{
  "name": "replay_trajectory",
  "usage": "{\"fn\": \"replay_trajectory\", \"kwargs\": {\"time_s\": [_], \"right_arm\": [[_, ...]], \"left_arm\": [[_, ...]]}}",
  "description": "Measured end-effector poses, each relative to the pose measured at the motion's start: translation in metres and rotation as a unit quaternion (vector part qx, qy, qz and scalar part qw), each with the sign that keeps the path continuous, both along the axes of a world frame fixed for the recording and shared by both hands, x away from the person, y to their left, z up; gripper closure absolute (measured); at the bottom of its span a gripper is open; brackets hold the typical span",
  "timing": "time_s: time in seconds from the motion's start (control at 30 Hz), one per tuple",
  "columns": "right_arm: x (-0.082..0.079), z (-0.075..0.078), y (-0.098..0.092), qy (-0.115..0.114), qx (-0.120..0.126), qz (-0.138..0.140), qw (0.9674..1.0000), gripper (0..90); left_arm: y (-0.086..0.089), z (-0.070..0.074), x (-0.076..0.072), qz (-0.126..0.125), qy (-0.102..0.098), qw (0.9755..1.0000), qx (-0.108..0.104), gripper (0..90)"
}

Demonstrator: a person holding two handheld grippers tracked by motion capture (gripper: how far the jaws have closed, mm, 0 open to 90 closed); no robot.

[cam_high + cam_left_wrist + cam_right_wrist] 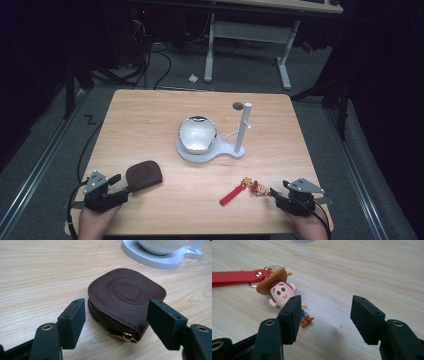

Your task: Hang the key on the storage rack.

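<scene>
Up close, the left gripper (116, 316) has its jaws spread wide, and the zipped end of a brown leather coin pouch (126, 296) lies between them on the table, with a gap on each side. The pouch's brass zip pull (126, 336) points toward the camera, and a round embossed emblem (131, 290) marks its top. The right gripper (325, 317) is likewise parted and holds nothing; a cowboy figure keychain (280, 291) lies just beside its left jaw, which hides part of the figure's body. A red strap (235, 277) runs from the figure's metal ring (273, 268).

From above, the left gripper (120, 186) sits at the near left of the wooden table (150, 115) against the pouch (144, 174), and the right gripper (274, 192) at the near right by the keychain (256, 187). Mid-table, a white bowl (197, 133) rests on a white stand (227, 149) with an upright post (244, 125).
</scene>
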State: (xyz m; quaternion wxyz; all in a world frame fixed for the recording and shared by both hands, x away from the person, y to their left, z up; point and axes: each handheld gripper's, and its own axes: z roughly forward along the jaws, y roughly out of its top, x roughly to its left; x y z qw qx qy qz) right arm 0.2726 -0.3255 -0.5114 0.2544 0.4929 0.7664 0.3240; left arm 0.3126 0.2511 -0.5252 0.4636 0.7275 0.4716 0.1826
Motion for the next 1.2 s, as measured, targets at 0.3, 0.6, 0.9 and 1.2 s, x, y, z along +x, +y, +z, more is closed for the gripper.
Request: {"fn": "replay_trajectory", "kwargs": {"time_s": [0.3, 0.6, 0.9, 1.2], "right_arm": [[0.002, 0.004, 0.008, 0.062, -0.038, 0.026, 0.9970, 39.4], [0.009, 0.013, 0.013, 0.107, -0.064, 0.047, 0.9911, 37.6], [0.016, 0.016, 0.019, 0.147, -0.080, 0.071, 0.9834, 37.6], [0.021, 0.023, 0.031, 0.174, -0.129, 0.111, 0.9699, 37.8]], "left_arm": [[0.004, 0.001, 0.001, 0.000, -0.004, 0.9999, -0.013, 31.7], [0.003, 0.001, 0.000, -0.006, -0.002, 0.9999, -0.015, 31.9], [0.002, 0.003, -0.001, -0.012, -0.005, 0.9996, -0.026, 32.2], [0.003, 0.003, -0.001, -0.015, -0.002, 0.9995, -0.028, 32.2]]}}
